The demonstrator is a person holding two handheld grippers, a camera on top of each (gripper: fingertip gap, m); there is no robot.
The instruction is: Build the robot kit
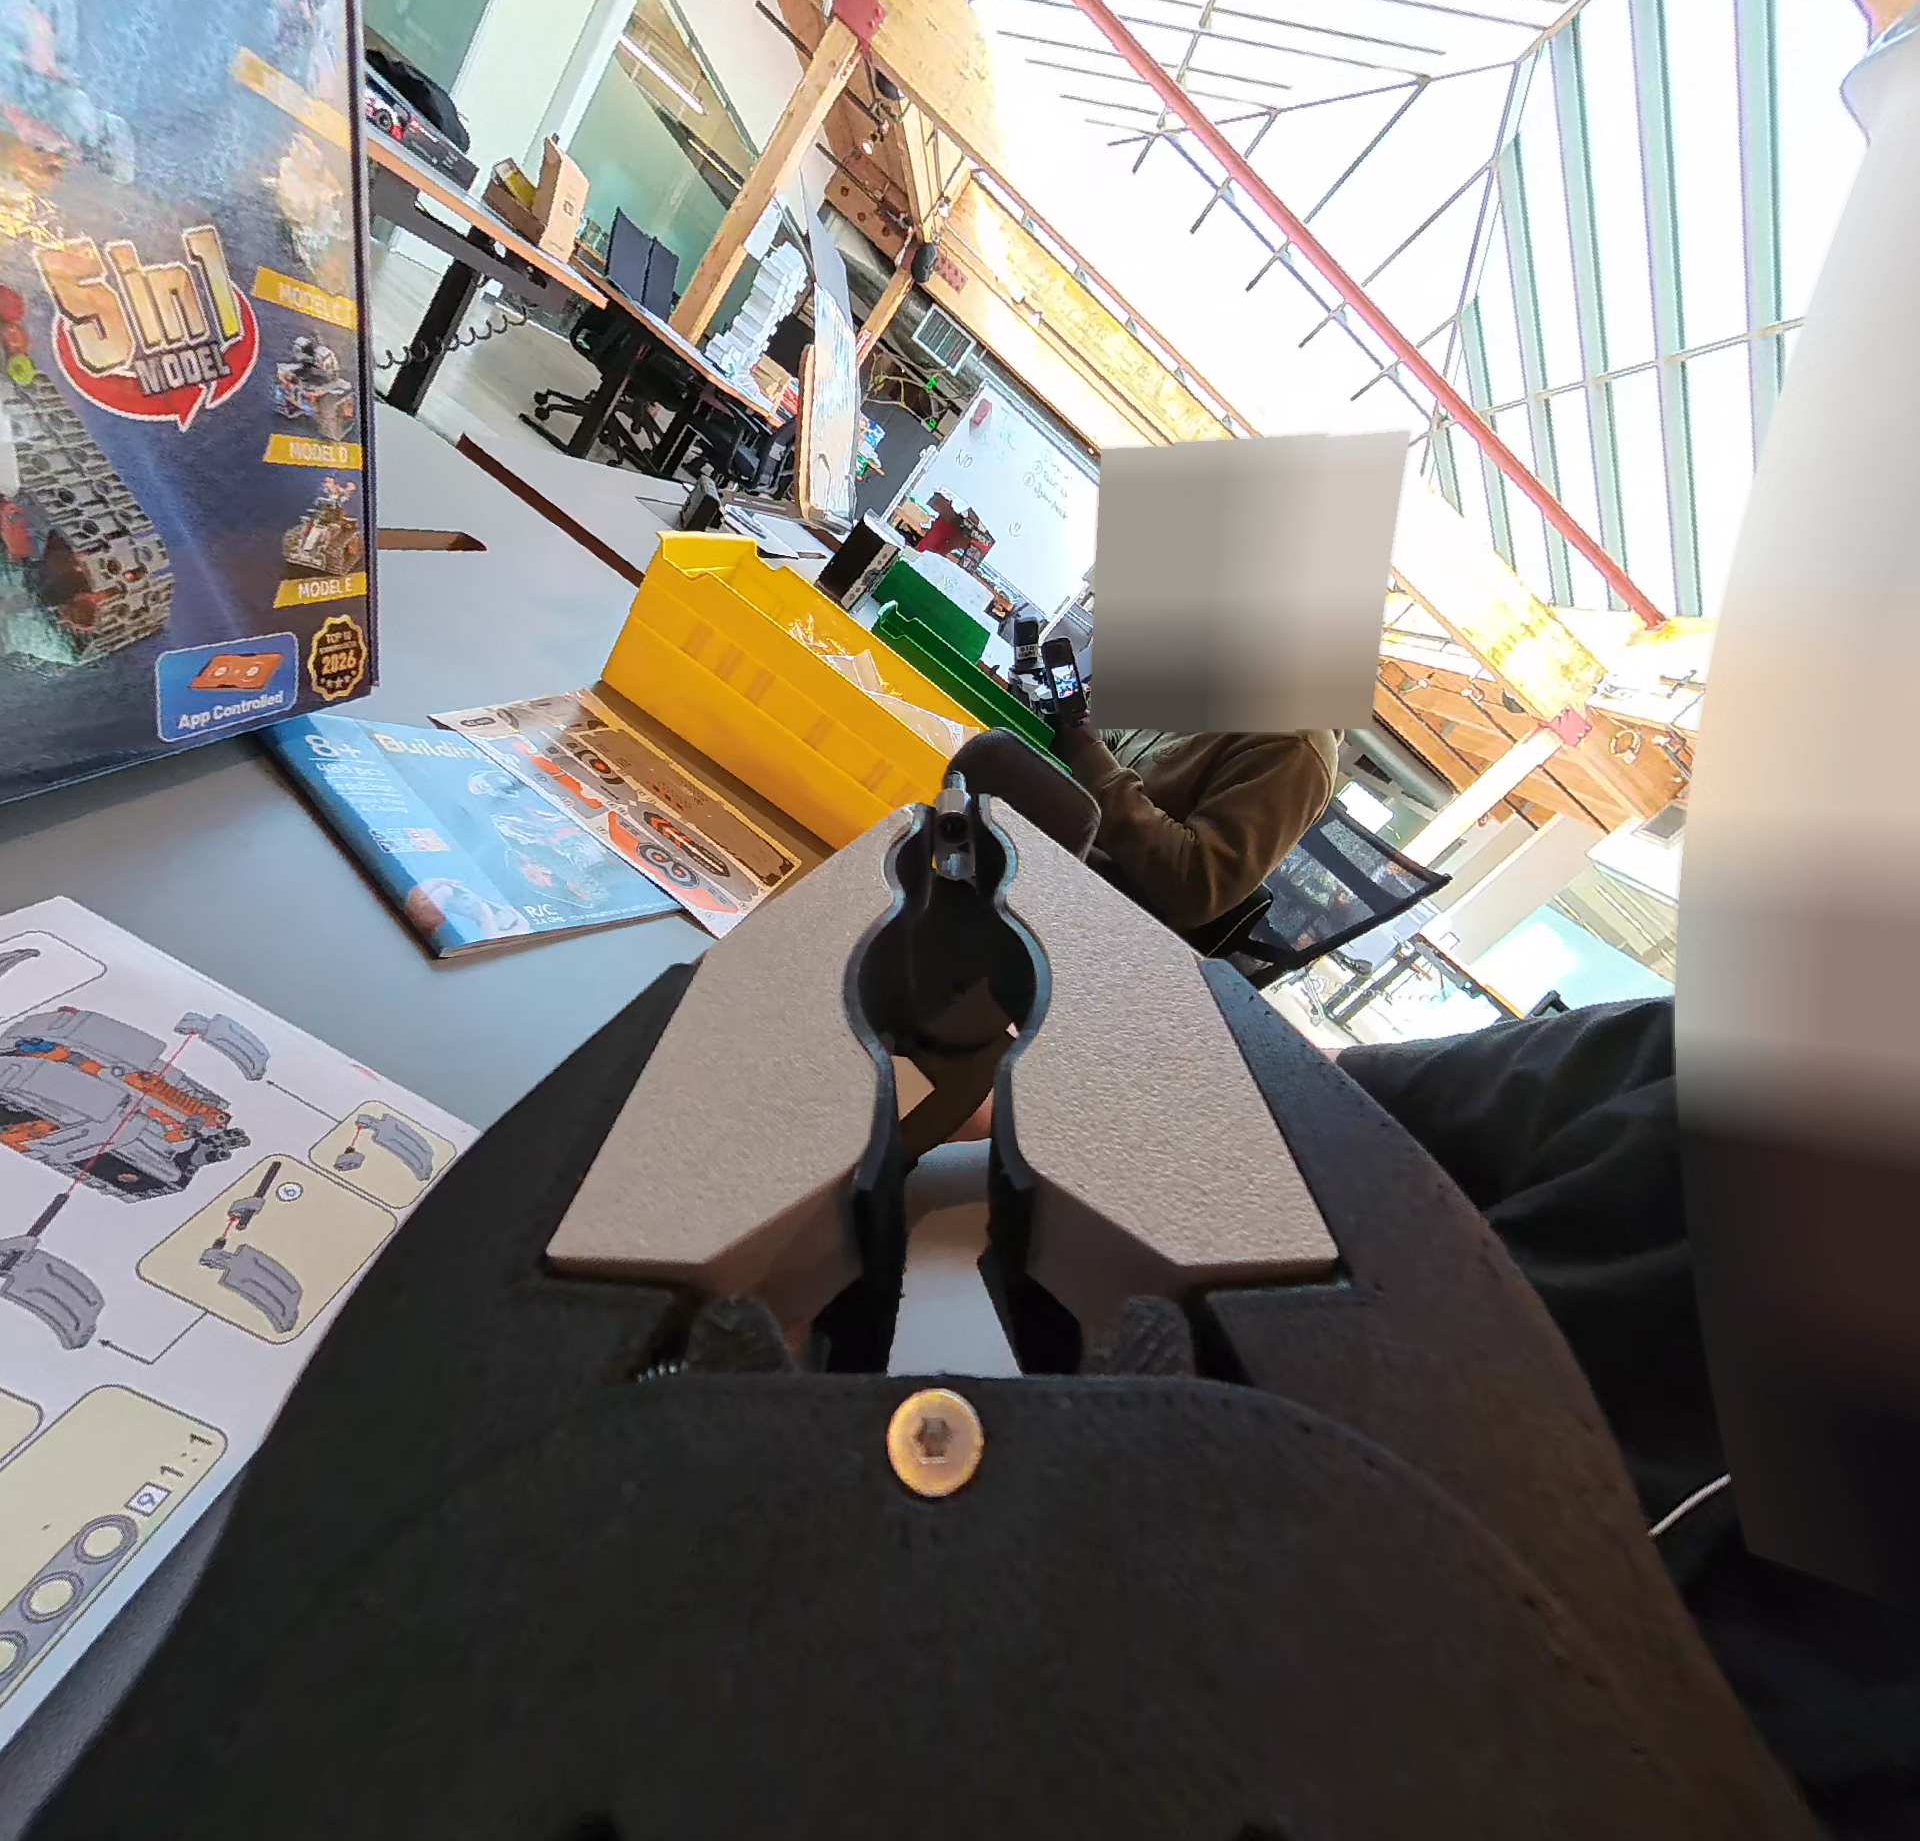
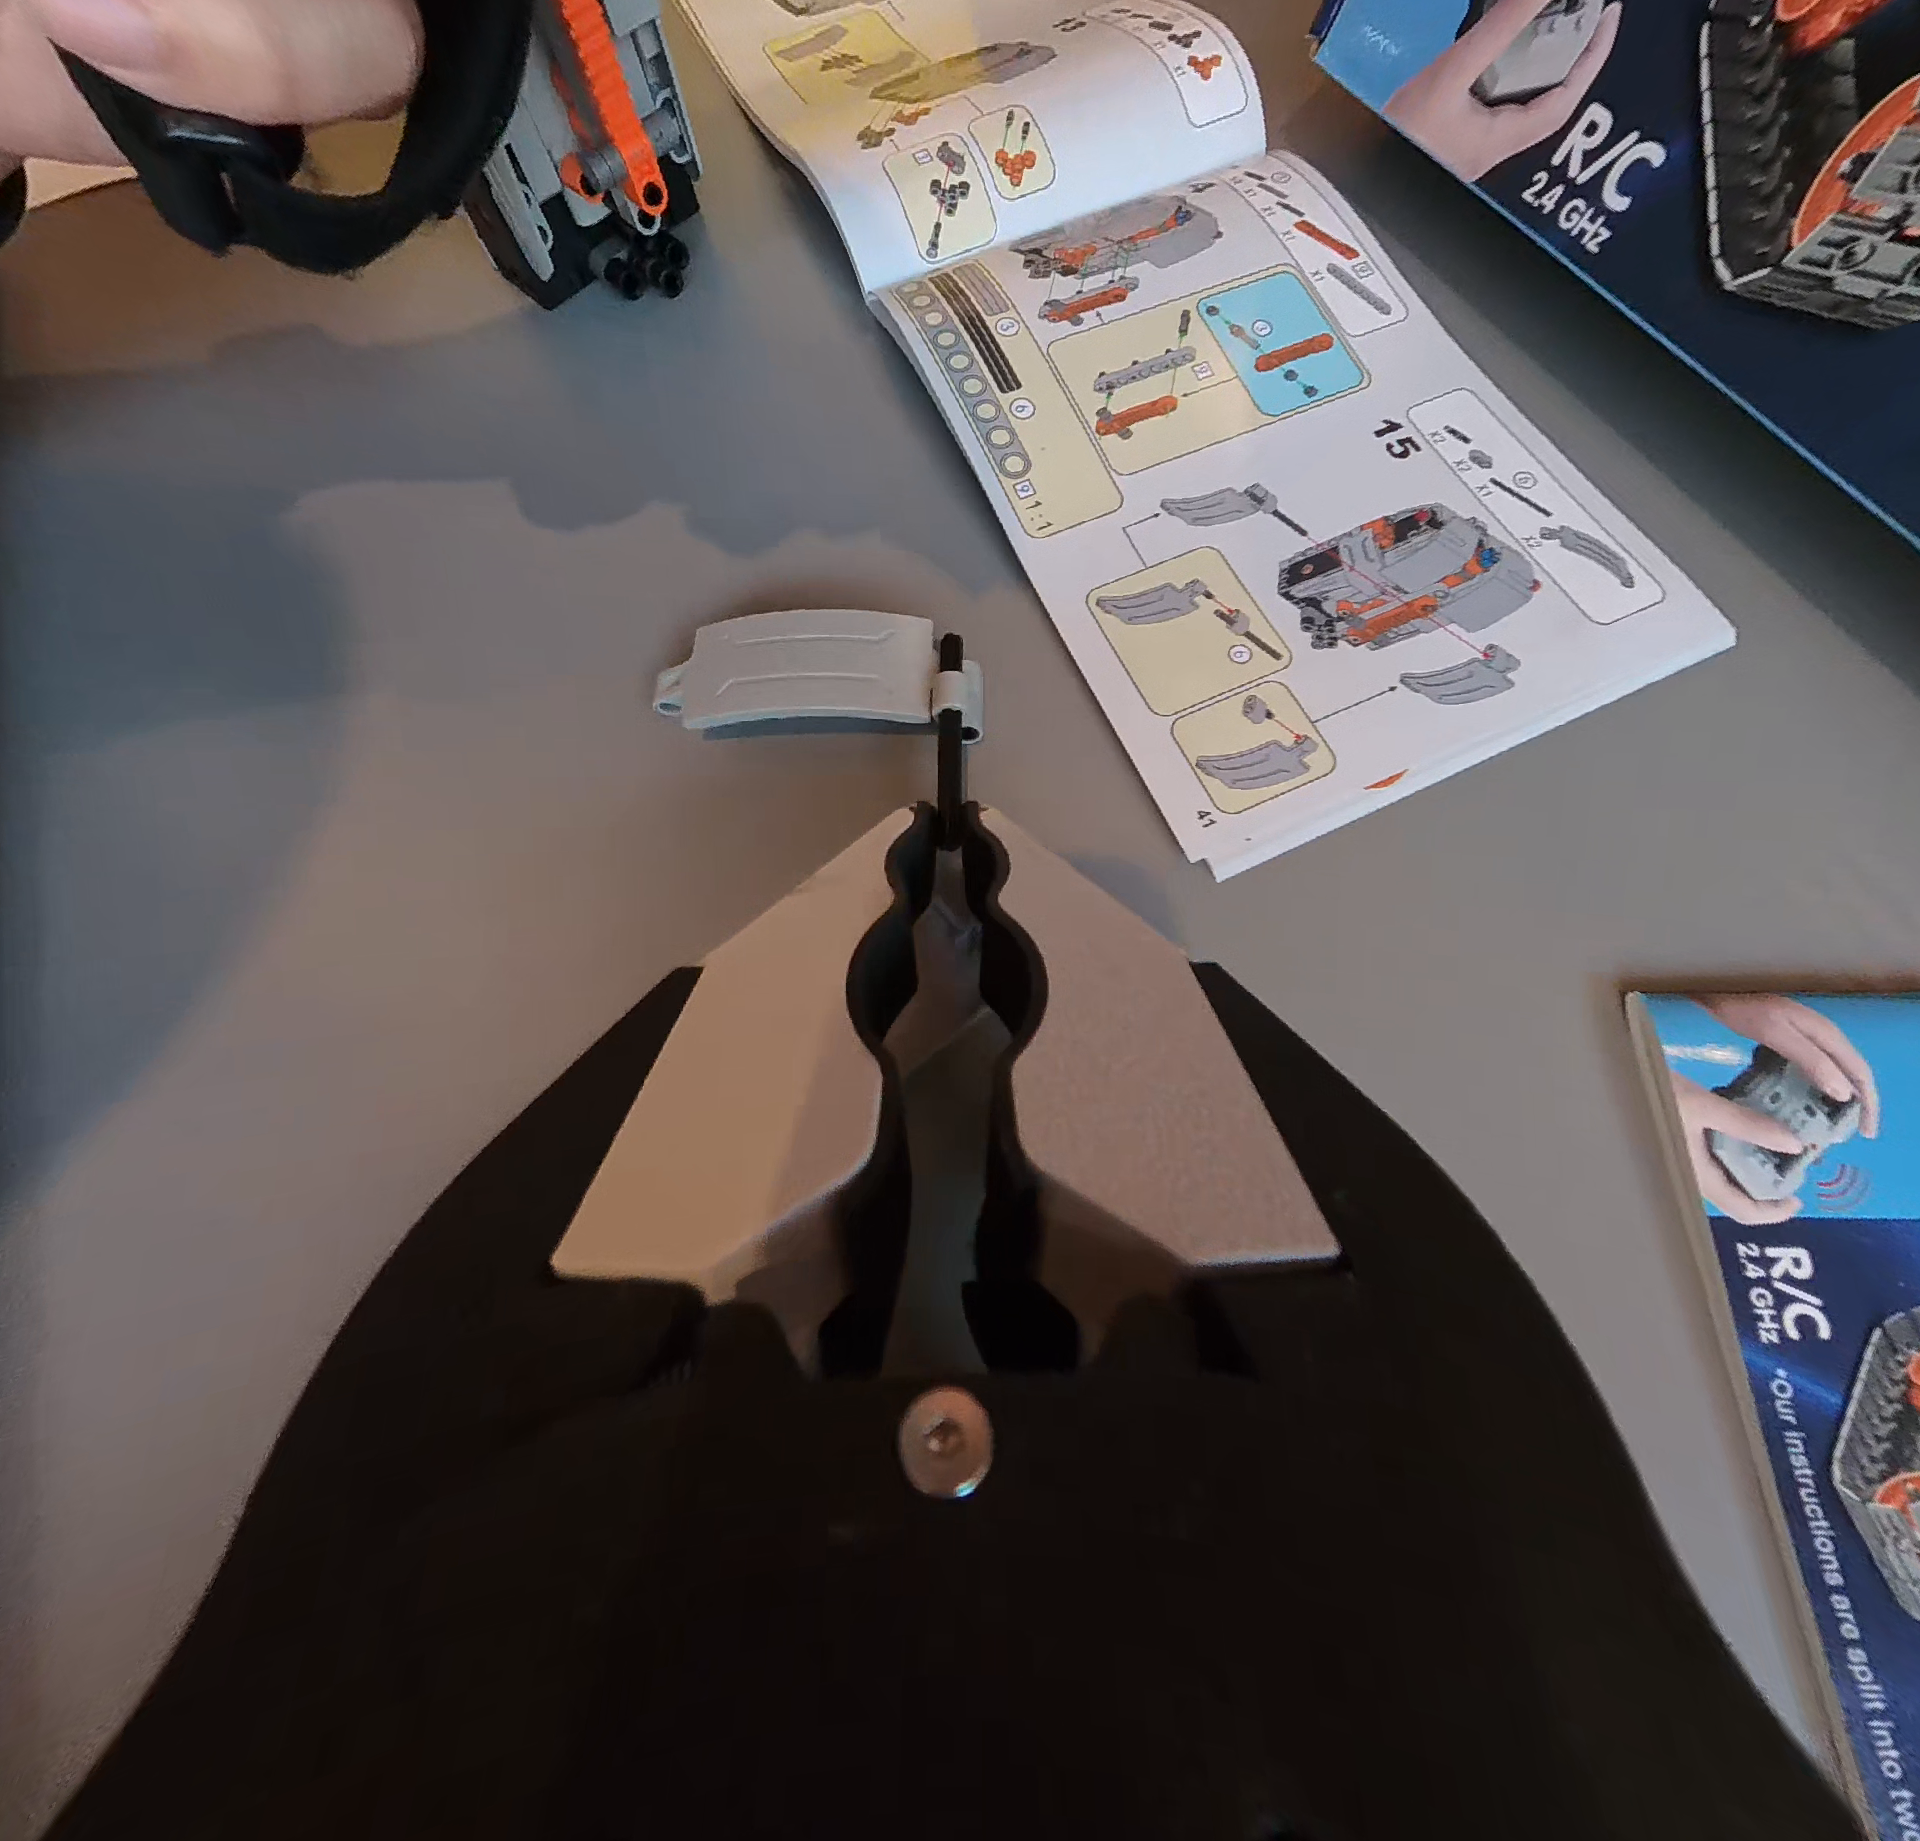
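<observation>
Left tool point(image 1: 951, 835): raised above the desk point(image 1: 208, 856) and tilted upward; jaws drawn together on a small grey connector piece point(image 1: 953, 833), which is pinched at the very tips.

Right tool point(image 2: 948, 823): held low over the desk; jaws closed on a black axle point(image 2: 949, 752) at the tips. The axle is passed through the end loop of a light grey curved panel point(image 2: 805, 671), which is carried just ahead of the tips, beside the open instruction booklet point(image 2: 1195, 389).

Surroundings, right wrist view: a partly built grey, black and orange model point(image 2: 592, 129) is stood at the far left of the desk, with a hand point(image 2: 197, 25) and a black strap in front of it. A blue printed box point(image 2: 1662, 181) is placed at the far right, and a second blue-covered booklet point(image 2: 1797, 1324) lies at the near right.

Surroundings, left wrist view: the box is stood upright at left; a yellow bin point(image 1: 758, 690) and a green bin point(image 1: 935, 638) are set behind loose printed sheets. A seated person point(image 1: 1195, 825) is seen beyond the desk edge.
</observation>
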